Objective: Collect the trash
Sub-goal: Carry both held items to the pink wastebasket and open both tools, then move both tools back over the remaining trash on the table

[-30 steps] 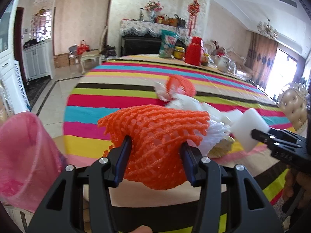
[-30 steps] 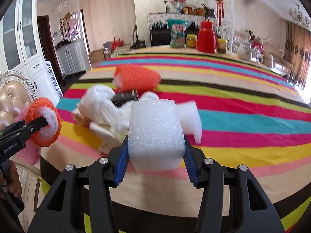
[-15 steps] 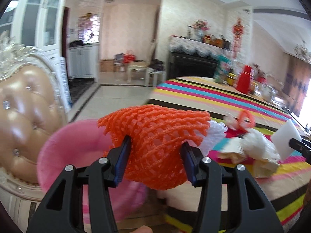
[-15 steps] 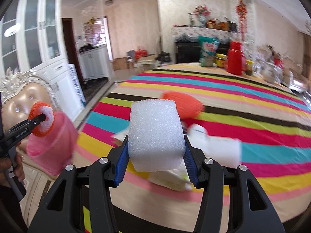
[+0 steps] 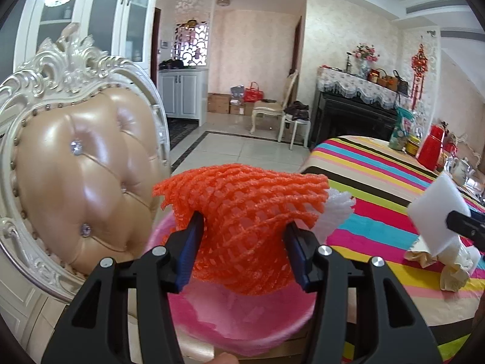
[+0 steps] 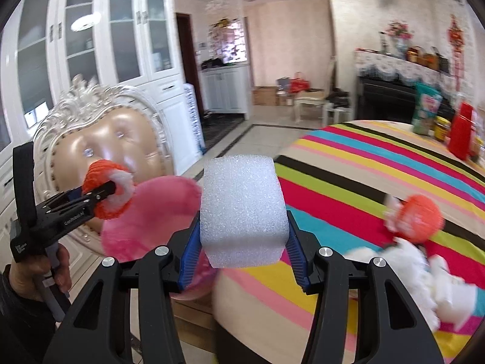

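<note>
My left gripper is shut on an orange foam net with a white foam net tucked inside it. It hangs just above the mouth of the pink-lined bin. In the right wrist view the left gripper sits over the bin's far rim. My right gripper is shut on a white foam block, held near the table edge, right of the bin. More trash lies on the striped table: another orange net and crumpled white wrappers.
An ornate padded chair stands close behind the bin on the left. A red flask, jars and a snack bag stand at the table's far end. Tiled floor lies beyond. A hand holds the left gripper's handle.
Both grippers have swung left, away from the table's trash pile toward the chair. The pink bin now lies directly under the left gripper. Both keep their loads.
</note>
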The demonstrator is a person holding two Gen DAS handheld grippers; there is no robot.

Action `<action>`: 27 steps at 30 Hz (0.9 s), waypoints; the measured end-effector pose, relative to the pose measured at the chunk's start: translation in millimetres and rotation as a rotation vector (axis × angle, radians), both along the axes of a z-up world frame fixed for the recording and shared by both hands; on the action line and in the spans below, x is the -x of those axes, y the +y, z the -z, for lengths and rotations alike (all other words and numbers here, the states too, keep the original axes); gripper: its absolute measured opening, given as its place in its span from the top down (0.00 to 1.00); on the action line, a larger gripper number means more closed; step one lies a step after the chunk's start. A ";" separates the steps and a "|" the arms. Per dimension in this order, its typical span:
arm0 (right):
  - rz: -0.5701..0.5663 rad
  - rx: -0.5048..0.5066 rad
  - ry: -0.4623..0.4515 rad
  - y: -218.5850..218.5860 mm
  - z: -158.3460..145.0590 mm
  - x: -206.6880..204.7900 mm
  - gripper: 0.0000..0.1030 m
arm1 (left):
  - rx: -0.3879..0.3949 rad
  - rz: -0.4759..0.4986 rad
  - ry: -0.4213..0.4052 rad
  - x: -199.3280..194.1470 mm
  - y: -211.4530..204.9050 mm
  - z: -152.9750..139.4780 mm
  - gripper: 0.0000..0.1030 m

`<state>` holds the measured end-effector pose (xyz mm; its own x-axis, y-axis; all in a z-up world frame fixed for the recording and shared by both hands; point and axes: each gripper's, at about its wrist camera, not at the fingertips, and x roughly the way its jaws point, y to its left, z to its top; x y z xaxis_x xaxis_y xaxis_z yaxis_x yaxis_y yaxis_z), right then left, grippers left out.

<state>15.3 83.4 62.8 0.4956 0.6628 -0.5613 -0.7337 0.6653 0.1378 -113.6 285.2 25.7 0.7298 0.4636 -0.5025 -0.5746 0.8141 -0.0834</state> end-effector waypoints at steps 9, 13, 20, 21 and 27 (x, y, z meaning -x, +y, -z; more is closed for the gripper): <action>-0.143 0.028 -0.003 92.3 9.9 9.1 0.52 | 0.008 -0.056 -0.006 19.1 24.2 1.6 0.50; -0.186 0.039 0.007 118.9 15.8 13.3 0.52 | 0.010 -0.075 -0.016 26.8 33.2 0.2 0.49; -0.233 0.069 0.022 145.5 30.8 18.2 0.46 | 0.016 -0.083 -0.033 31.1 44.6 -1.7 0.48; -0.236 0.072 0.023 147.9 32.5 18.5 0.39 | 0.018 -0.083 -0.034 31.1 45.1 -1.7 0.48; -0.215 0.094 0.023 142.9 39.6 14.6 0.34 | 0.033 -0.072 -0.039 26.6 45.1 0.9 0.31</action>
